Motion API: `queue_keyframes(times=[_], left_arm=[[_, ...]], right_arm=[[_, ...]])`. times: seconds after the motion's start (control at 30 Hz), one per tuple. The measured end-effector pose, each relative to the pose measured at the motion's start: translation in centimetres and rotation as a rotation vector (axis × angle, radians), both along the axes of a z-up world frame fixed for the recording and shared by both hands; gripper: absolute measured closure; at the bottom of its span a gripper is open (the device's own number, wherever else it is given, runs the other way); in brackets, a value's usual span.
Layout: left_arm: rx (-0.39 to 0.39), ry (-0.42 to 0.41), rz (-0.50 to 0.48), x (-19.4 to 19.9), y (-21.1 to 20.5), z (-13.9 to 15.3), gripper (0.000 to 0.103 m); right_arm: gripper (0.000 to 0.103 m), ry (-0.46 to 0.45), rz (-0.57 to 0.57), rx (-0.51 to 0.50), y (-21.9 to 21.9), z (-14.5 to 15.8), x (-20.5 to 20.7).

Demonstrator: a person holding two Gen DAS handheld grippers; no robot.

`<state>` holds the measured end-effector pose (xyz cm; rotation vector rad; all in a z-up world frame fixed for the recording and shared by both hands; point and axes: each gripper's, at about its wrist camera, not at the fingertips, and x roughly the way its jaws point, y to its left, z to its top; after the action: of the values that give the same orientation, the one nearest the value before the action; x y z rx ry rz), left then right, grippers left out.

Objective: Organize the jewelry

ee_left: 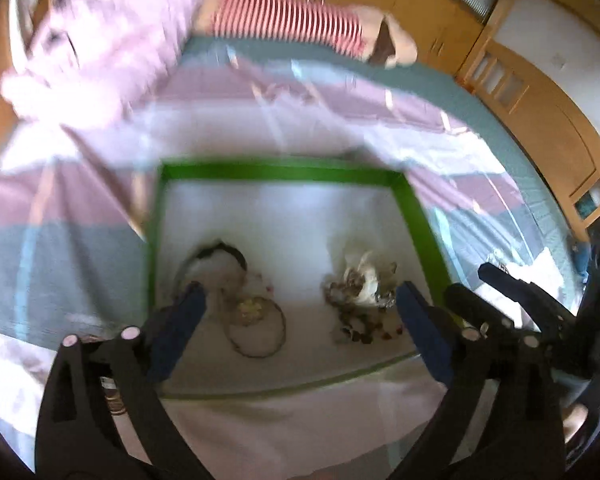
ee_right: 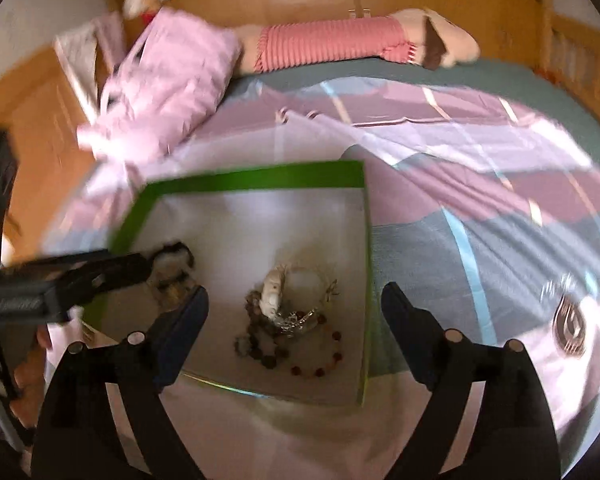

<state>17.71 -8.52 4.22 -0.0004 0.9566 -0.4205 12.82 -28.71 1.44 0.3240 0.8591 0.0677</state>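
Observation:
A shallow tray with a green rim and white floor lies on a bed. On its floor are two jewelry heaps: one of rings and hoops at the left, one of beads, chains and a white piece at the right. My left gripper is open and empty above the tray's near part. In the right wrist view the tray rim shows, with the bead heap between my open, empty right gripper's fingers. The left gripper reaches in over the other heap.
A striped pink, white and grey bedspread covers the bed. A pink pillow and a red-striped plush lie at the head. A shiny round object lies on the bedspread right of the tray. Wooden furniture stands around.

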Motion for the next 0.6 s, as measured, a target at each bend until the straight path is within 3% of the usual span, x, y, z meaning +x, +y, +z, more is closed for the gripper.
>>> queue_keyframes(times=[0.07, 0.2, 0.33, 0.43, 0.6], left_arm=[[0.046, -0.065, 0.012, -2.2, -0.3, 1.3, 0.003], [0.137, -0.159, 0.041, -7.1, 0.6, 1.1, 0.003], [0.146, -0.147, 0.106, -9.7, 2.2, 0.0, 0.003], [0.124, -0.144, 0.126, -11.5, 3.2, 0.0, 0.003], [0.177, -0.228, 0.134, -14.3, 4.0, 0.6, 0.003]], right_arm=[[0.015, -0.024, -0.007, 0.062, -0.9, 0.8, -0.8], [0.015, -0.065, -0.014, 0.085, -1.1, 1.9, -2.9], [0.015, -0.086, -0.008, 0.073, -0.2, 2.2, -5.3], [0.015, -0.113, -0.011, 0.049, 0.7, 2.2, -7.4], [0.015, -0.119, 0.034, -0.093, 3.5, 1.5, -10.2]])
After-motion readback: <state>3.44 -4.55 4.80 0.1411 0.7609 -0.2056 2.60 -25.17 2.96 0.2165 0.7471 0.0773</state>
